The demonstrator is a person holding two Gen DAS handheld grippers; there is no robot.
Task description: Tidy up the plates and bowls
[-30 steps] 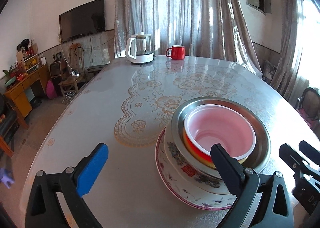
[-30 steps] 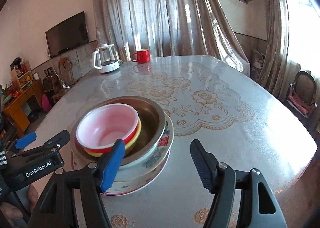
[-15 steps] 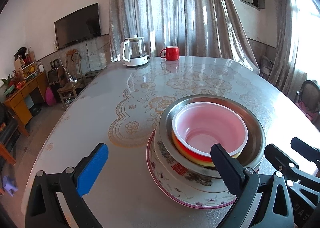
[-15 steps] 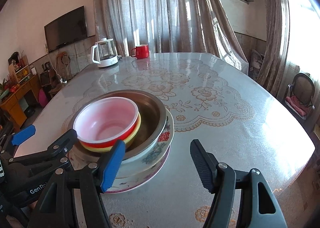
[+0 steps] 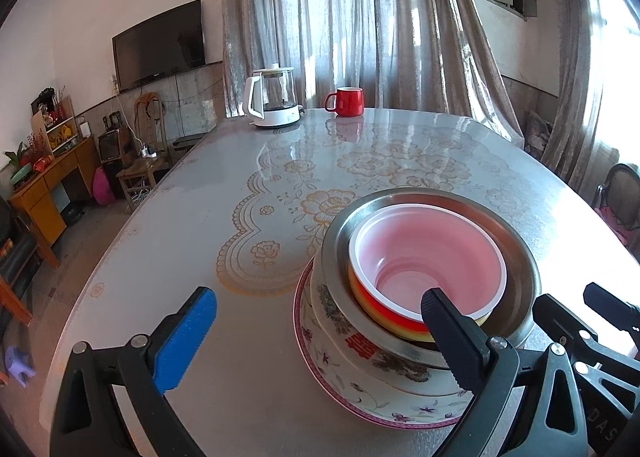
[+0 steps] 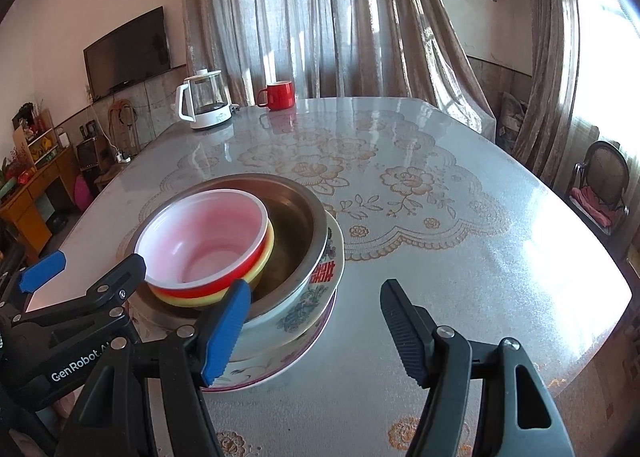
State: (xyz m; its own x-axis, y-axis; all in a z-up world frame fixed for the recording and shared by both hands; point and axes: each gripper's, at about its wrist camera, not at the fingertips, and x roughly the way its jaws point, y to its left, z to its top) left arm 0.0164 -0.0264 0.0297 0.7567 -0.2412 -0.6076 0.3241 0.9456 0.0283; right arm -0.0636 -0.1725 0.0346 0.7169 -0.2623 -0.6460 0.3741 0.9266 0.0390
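A stack of dishes stands on the table near its front edge. A red bowl (image 5: pixel 424 261) with a pale inside sits in a yellow bowl, inside a steel bowl (image 5: pixel 516 253), inside a floral porcelain bowl (image 5: pixel 352 333), on a floral plate (image 5: pixel 360 401). The stack shows in the right wrist view too: red bowl (image 6: pixel 200 233), steel bowl (image 6: pixel 296 225), plate (image 6: pixel 296 353). My left gripper (image 5: pixel 316 333) is open and empty, just left of and in front of the stack. My right gripper (image 6: pixel 312 325) is open and empty, in front of the stack's right side.
A glass kettle on a white base (image 5: pixel 272 103) and a red mug (image 5: pixel 346 101) stand at the table's far end. A chair (image 6: pixel 600 185) stands off the right side. A low stool and cabinet (image 5: pixel 44 193) stand off the left side.
Both grippers have drawn slightly back and apart from the stack, staying open. The stack has not moved.
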